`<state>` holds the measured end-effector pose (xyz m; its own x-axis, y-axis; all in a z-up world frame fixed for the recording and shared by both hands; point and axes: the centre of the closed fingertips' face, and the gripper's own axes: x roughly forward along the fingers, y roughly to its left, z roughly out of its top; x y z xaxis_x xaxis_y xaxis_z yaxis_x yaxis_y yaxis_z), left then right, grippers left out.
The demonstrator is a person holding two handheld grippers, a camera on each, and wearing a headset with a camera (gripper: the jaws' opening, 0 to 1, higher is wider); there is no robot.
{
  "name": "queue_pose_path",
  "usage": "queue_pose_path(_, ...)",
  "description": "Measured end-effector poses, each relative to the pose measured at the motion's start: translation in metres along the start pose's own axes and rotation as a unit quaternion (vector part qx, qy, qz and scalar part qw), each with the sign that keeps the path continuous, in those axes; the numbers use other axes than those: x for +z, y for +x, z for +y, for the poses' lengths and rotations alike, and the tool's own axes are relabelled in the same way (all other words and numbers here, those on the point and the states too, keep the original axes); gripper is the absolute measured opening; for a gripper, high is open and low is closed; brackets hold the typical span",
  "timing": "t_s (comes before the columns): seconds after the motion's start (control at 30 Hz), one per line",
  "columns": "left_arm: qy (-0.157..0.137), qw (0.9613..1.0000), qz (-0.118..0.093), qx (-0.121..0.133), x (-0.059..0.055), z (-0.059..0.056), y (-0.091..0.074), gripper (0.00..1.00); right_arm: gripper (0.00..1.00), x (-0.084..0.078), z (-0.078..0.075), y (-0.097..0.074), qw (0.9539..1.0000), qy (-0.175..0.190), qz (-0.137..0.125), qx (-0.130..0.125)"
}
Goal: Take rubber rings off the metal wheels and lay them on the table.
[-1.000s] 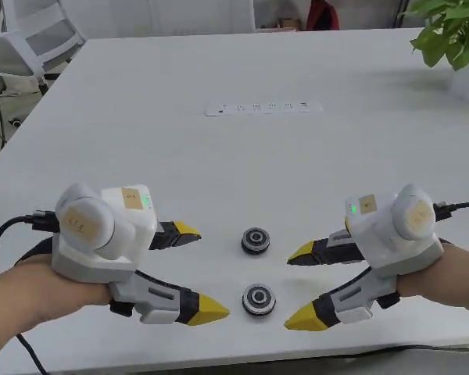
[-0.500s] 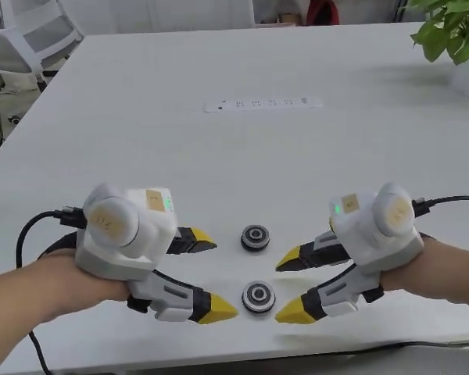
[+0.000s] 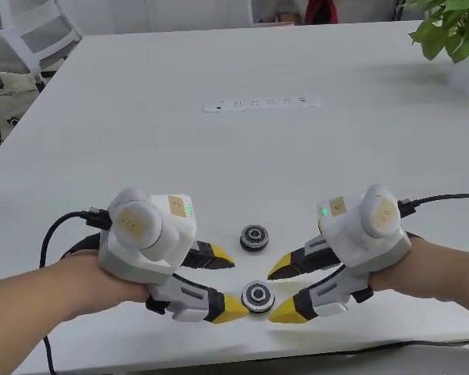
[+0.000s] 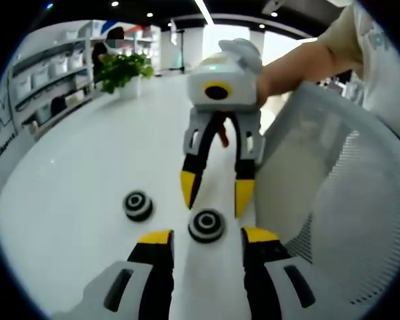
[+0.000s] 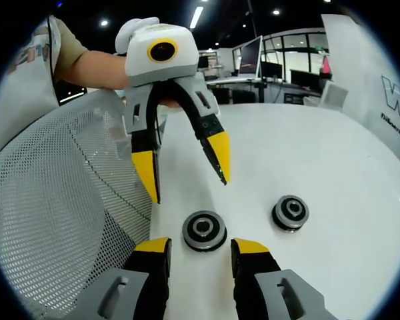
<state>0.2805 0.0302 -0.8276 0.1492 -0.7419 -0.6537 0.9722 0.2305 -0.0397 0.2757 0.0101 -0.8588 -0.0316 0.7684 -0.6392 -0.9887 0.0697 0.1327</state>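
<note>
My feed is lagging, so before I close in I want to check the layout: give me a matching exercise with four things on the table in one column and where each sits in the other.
Things:
1. near wheel
2. far wheel
3. power strip
4. plant

Places:
A. far right corner of the table
B. between the left gripper and the right gripper, both open
C. mid-table, well beyond both wheels
D. lying alone, just past the gripper tips

Pairs: 1-B, 2-D, 3-C, 4-A

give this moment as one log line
phase: pre-grasp | left hand-held gripper: open, at near wheel | right hand-held gripper: open, facing it | far wheel: untouched | rings: on both wheels
</note>
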Motion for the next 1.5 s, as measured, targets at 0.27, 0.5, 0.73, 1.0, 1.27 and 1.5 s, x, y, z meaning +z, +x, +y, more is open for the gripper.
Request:
queue_pose_path(0.27, -0.01, 0.9999, 0.002, -0.001, 0.0, 0.001, 0.006, 0.35, 0.32, 0.001, -0.001, 0.002, 0.9999, 0.012, -0.007, 0.002)
queue_pose_path(0.5, -0.011, 0.9999, 0.006, -0.009, 0.0, -0.003, 0.016, 0.29, 0.31, 0.003, -0.002, 0.002, 0.9998, 0.018, -0.012, 0.003)
queue_pose_path(0.73, -0.008, 0.9998, 0.015, -0.006, -0.002, -0.001, 0.025, 0.24, 0.3, 0.002, 0.001, 0.003, 0.9997, 0.021, -0.013, 0.006)
queue_pose_path(1.0, 0.009, 0.9998, 0.017, -0.003, -0.002, -0.002, 0.03, 0.19, 0.3, 0.001, 0.0, 0.002, 0.9996, 0.024, -0.014, 0.005)
queue_pose_path(1.27, 0.06, 0.9982, 0.009, 0.004, -0.003, -0.003, 0.032, 0.16, 0.3, 0.002, -0.001, 0.004, 0.9995, 0.026, -0.017, 0.003)
queue_pose_path(1.5, 0.041, 0.9989, -0.002, 0.021, -0.002, 0.001, 0.032, 0.14, 0.3, 0.001, -0.002, 0.005, 0.9992, 0.032, -0.022, 0.003)
